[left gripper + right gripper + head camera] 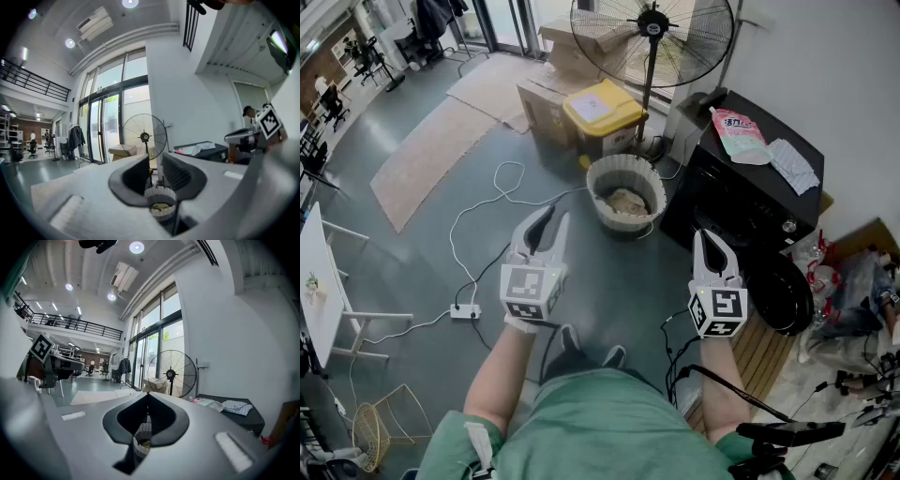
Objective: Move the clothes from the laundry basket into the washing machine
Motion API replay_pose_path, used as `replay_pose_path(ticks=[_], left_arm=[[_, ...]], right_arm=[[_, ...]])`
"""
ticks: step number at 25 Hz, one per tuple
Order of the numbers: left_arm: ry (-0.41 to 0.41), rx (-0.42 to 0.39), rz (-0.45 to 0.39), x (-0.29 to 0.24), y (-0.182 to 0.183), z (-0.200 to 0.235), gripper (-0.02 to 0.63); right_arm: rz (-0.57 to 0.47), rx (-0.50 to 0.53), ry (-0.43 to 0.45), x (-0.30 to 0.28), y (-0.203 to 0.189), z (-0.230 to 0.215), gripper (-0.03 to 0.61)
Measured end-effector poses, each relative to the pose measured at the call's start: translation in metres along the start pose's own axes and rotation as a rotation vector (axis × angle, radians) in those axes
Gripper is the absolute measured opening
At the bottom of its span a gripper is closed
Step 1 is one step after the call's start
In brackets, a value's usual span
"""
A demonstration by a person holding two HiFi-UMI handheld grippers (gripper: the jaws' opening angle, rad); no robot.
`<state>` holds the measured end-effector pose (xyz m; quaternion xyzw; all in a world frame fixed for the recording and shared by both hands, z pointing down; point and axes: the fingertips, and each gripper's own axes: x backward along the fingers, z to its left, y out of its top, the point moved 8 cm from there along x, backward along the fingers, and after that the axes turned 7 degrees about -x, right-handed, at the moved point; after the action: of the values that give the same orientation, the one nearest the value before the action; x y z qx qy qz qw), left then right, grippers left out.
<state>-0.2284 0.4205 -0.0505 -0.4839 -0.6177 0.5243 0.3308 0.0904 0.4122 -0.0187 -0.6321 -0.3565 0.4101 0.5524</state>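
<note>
A white pleated laundry basket [625, 180] stands on the grey floor ahead of me, with beige clothes [624, 202] inside. To its right stands the black washing machine [750, 202], its round door [788, 296] swung open toward me. My left gripper [555, 217] hovers short of the basket on its left side, jaws a little apart with nothing between them. My right gripper [707, 235] hangs in front of the machine, shut and empty. Past the left gripper [155, 159] the basket [160, 202] shows just beyond the tips. The right gripper [147, 395] also looks at the basket [140, 438].
A standing fan [652, 37], a yellow-lidded bin [600, 112] and cardboard boxes [546, 98] stand behind the basket. A power strip [466, 310] with white cable lies on the floor at left. A detergent pouch [739, 131] and a folded cloth [792, 164] lie on the machine.
</note>
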Motion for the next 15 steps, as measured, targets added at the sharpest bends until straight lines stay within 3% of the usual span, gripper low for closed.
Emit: replay_pose_path(ticks=[15], left_arm=[[-0.013,-0.010,-0.004,-0.0045,0.0059,-0.0065,0.104]], right_arm=[[-0.027,-0.054,0.004,0.0022,0.0037,-0.0076,0.007]])
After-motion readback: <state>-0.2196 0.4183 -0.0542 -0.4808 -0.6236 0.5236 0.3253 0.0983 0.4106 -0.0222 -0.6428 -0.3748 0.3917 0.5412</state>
